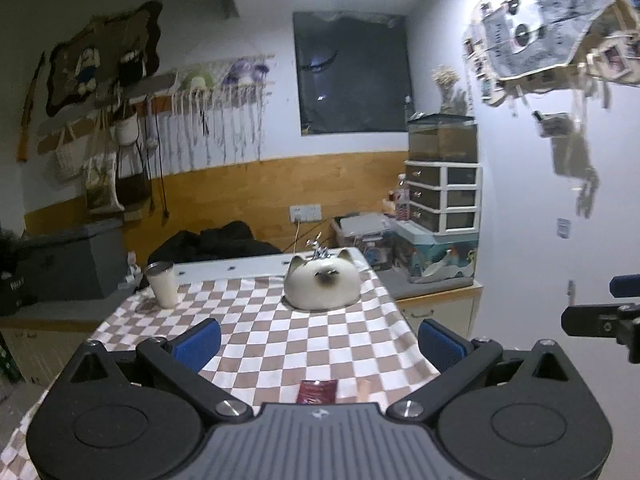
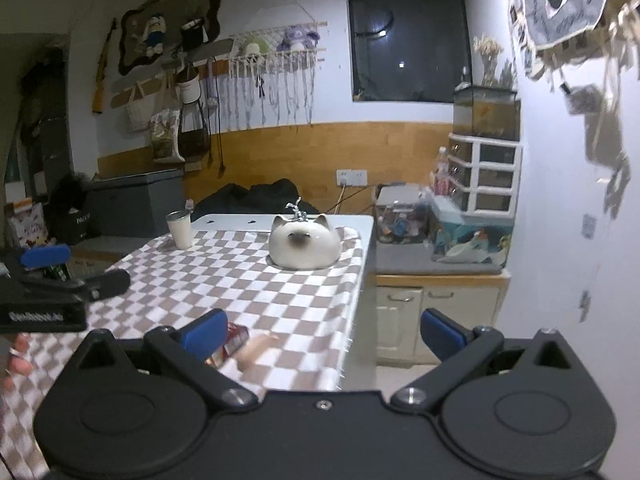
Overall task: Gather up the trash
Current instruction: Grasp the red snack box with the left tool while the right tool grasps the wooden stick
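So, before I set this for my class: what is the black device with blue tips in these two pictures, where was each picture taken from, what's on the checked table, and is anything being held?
Each picture comes from a camera mounted on a hand-held gripper, looking forward along its two blue-padded fingers. One shows the left gripper, the other the right gripper. A person holds one in each hand; there is no robot arm. Both are open and hold nothing.

On the checked tablecloth stand a white cup and a cat-face ornament. Near the front edge lie a red wrapper and a small pinkish piece, likely the trash to collect. The left gripper also shows at the edge of the right view.
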Motion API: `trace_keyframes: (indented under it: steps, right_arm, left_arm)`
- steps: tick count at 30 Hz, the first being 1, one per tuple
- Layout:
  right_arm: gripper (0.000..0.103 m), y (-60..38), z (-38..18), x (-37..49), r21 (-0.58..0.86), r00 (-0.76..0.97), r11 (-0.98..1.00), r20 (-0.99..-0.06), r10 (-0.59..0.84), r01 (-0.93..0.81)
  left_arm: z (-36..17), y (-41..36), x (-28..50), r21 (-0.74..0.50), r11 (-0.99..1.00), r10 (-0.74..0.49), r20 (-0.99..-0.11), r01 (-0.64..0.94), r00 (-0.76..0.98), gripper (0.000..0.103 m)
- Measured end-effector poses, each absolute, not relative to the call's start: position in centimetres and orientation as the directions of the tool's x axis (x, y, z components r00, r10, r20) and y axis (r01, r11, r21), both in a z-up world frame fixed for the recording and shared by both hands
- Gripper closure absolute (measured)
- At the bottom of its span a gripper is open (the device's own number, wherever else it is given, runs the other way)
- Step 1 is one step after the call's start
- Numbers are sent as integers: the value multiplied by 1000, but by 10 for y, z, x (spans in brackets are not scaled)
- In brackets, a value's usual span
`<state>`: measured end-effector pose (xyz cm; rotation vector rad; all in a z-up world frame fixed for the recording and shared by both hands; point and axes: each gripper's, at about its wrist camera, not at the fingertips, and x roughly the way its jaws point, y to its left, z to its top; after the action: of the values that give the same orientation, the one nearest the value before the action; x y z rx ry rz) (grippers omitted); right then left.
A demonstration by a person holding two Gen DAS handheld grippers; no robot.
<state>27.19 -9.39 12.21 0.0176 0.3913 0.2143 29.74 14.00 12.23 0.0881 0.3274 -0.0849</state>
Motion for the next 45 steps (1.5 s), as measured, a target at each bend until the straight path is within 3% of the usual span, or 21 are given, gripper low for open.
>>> trace_keyframes:
  steps: [10,15,19,28,35,38,40,45]
  right_arm:
    - [2,-45,105,355,141,869,973,-440,226,-182]
    - [18,-32,76,389,209,844,969,-490,218,-129]
    - [38,-25,50,414,262,819,962,-534,210,-76]
    - [53,1,-1,452,378,737,926,-625,257,-3]
    - [59,21,-33,475,431,691,900,-671,269,68]
    - [66,26,-40,480,435,691,896,-674,260,87]
    - [77,27,-44,482,436,682,896,-682,264,89]
    - [87,23,-42,479,440,682,896,-673,285,60]
  left_arm:
    - [58,162,390,43,993,-79,-449,110,890,0]
    - [24,167,421,-2,994,-99,-503,113,859,0]
    - [5,171,432,-8,993,-103,-522,116,847,0]
    - [-9,182,440,27,986,-122,-538,162,834,0]
    - [-19,190,445,-17,974,-194,-570,225,799,0]
    - [-23,187,446,-20,967,-220,-579,256,785,0]
    - [-26,184,447,-3,964,-217,-587,266,780,0]
    - [-30,180,448,6,966,-209,-577,260,790,0]
